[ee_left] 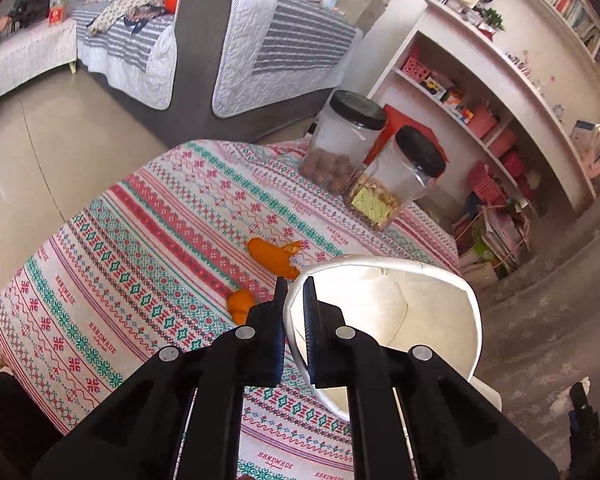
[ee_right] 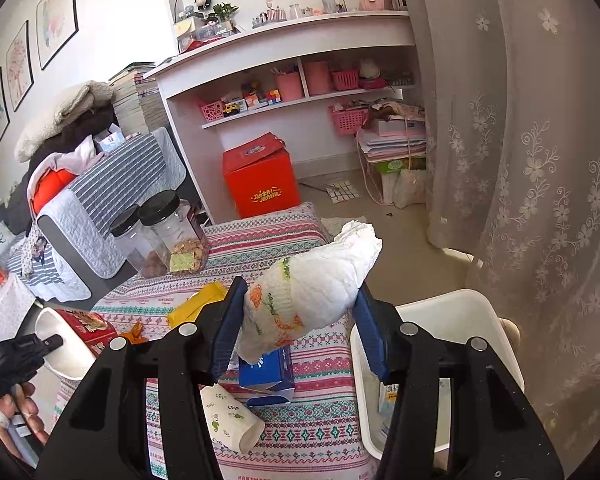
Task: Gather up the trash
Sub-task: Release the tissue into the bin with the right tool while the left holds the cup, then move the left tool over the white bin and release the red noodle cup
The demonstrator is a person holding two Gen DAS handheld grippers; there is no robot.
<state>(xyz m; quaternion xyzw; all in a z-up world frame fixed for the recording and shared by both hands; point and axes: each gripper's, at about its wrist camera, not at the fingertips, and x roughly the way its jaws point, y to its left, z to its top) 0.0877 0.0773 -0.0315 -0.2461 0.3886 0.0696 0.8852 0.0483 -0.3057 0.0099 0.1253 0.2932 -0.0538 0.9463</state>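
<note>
**Trash held in both claws over patterned table**

Right claw [ee_right: 298, 304]: jaws set apart, clamped on a rolled white diaper [ee_right: 312, 284] printed with orange and green marks. The roll sits tilted between the blue pads, its crumpled end pointing toward 1 o'clock, raised above the tablecloth [ee_right: 320, 432]. Directly below, at 6 o'clock, lies a blue box [ee_right: 266, 372]; a printed paper cup [ee_right: 230, 420] lies on its side at 7 o'clock. A white bin [ee_right: 452, 316] stands at 4 o'clock beside the table edge, with some items inside. A yellow packet [ee_right: 198, 306] lies at 9 o'clock, a red packet [ee_right: 86, 330] farther out at the same bearing.

Left claw [ee_left: 295, 312]: jaws nearly together, pinching the rim of a white paper cup [ee_left: 400, 312], one finger inside the wall and one outside. The cup's mouth faces the camera. Orange peel pieces [ee_left: 274, 256] lie on the cloth at 11 o'clock, another scrap [ee_left: 240, 304] just beside the left finger at 9 o'clock. Two black-lidded jars [ee_left: 380, 160] stand at 1 o'clock near the far table edge, touching each other. A red box [ee_right: 260, 176] rests on the floor beyond the table.
</note>
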